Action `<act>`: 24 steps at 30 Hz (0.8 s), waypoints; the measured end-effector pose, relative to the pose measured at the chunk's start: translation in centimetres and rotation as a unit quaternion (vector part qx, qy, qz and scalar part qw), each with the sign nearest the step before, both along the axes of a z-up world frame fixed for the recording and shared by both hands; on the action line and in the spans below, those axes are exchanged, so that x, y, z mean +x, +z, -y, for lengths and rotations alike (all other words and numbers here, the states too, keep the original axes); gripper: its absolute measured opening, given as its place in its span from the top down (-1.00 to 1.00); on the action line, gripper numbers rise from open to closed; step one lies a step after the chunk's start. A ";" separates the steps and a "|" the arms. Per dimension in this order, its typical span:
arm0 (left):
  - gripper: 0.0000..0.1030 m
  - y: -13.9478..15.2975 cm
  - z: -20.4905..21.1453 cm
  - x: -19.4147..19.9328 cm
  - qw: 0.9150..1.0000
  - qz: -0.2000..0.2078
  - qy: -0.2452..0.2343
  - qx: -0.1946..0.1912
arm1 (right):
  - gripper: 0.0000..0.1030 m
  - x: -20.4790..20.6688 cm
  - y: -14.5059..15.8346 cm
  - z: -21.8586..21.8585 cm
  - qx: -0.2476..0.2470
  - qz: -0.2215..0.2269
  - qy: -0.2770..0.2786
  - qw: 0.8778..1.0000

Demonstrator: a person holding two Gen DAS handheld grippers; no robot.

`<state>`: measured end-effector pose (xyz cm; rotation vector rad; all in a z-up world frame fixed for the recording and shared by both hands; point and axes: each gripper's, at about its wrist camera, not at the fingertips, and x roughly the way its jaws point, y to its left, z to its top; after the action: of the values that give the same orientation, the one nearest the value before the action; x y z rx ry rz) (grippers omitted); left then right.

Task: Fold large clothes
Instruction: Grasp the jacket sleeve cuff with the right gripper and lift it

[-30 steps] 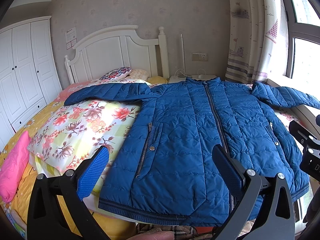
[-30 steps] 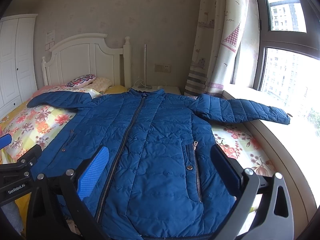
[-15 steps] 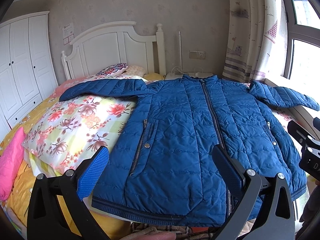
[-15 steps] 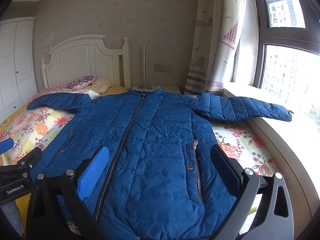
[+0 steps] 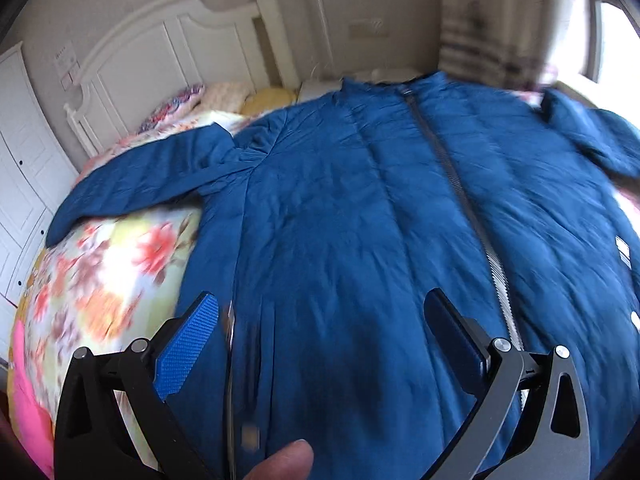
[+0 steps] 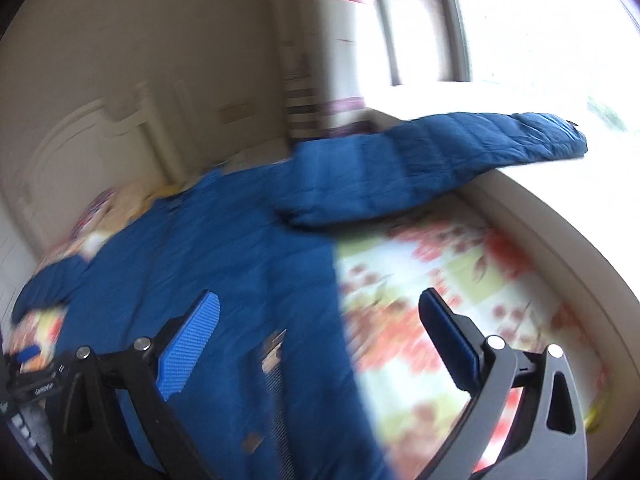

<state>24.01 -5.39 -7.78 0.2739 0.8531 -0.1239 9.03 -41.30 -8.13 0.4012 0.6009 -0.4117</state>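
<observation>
A blue quilted jacket [image 5: 360, 208] lies flat and zipped on the bed, front up, both sleeves spread out. Its left sleeve [image 5: 136, 184] rests on the floral quilt. Its right sleeve [image 6: 432, 160] reaches onto the window sill. My left gripper [image 5: 320, 324] is open and empty, low over the jacket's left front panel. My right gripper [image 6: 320, 320] is open and empty over the jacket's right side edge, where it meets the quilt. Both views are blurred by motion.
A floral quilt [image 6: 440, 304] covers the bed. A white headboard [image 5: 168, 52] and pillows [image 5: 180, 100] stand at the far end. A white wardrobe [image 5: 20, 168] is on the left. The window sill [image 6: 560, 232] and curtain [image 6: 320, 60] border the right. A pink cloth [image 5: 24, 392] lies lower left.
Both grippers have moved forward and down, closer to the jacket. The left one has swung toward the left sleeve side, the right one toward the right sleeve and window. Both stay open.
</observation>
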 end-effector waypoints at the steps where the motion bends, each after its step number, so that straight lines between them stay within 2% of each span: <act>1: -0.91 -0.4 0.2 1.5 1.000 -0.003 0.005 -0.003 | -0.87 1.3 -0.6 2.5 0.014 -0.002 -0.022 1.000; 5: -0.91 -2.1 0.4 6.2 0.999 -0.020 0.027 -0.026 | -0.80 6.0 -2.7 10.0 0.056 -0.010 -0.086 0.995; 8: -0.91 -3.4 0.0 7.2 0.998 -0.035 0.026 -0.042 | -0.71 8.4 -4.1 14.2 0.084 -0.007 -0.121 0.989; 11: -0.91 -4.4 -1.0 7.4 0.996 -0.041 0.024 -0.079 | -0.54 9.4 -5.0 16.8 0.104 -0.004 -0.160 0.982; 12: -0.91 -4.5 -1.3 7.5 0.995 -0.045 0.023 -0.091 | -0.33 9.4 -5.1 17.2 0.106 -0.002 -0.168 0.980; 13: -0.91 -4.6 -1.5 7.6 0.994 -0.048 0.022 -0.097 | 0.03 9.6 -5.1 17.8 0.109 0.004 -0.176 0.978; 14: -0.91 -4.6 -1.6 7.6 0.994 -0.050 0.022 -0.099 | 0.17 9.7 -4.9 17.9 0.109 0.012 -0.177 0.978; 15: -0.91 -4.7 -1.4 7.7 0.994 -0.052 0.023 -0.094 | 0.56 9.7 -4.6 17.8 0.102 0.016 -0.181 0.978; 16: -0.91 -4.7 -1.3 7.7 0.994 -0.053 0.023 -0.090 | 0.74 9.5 -3.8 17.4 0.082 0.030 -0.186 0.979; 18: -0.91 -4.7 -1.1 7.9 0.994 -0.057 0.022 -0.085 | 0.82 9.4 -1.9 16.2 0.034 0.054 -0.181 0.981; 20: -0.91 -4.7 -1.0 7.8 0.995 -0.057 0.018 -0.083 | 0.84 10.1 0.8 13.5 -0.051 0.069 -0.162 0.983; 21: -0.91 -4.7 -1.1 7.8 0.995 -0.057 0.017 -0.084 | 0.85 11.1 2.5 11.2 -0.097 0.075 -0.131 0.984; 24: -0.91 -4.5 -1.3 7.9 0.994 -0.056 0.015 -0.093 | 0.86 13.8 4.8 5.3 -0.173 0.074 -0.049 0.981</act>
<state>31.89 -4.06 -12.32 0.0801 0.9498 -0.1905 22.85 -46.60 -3.30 0.1265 0.3556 -0.5641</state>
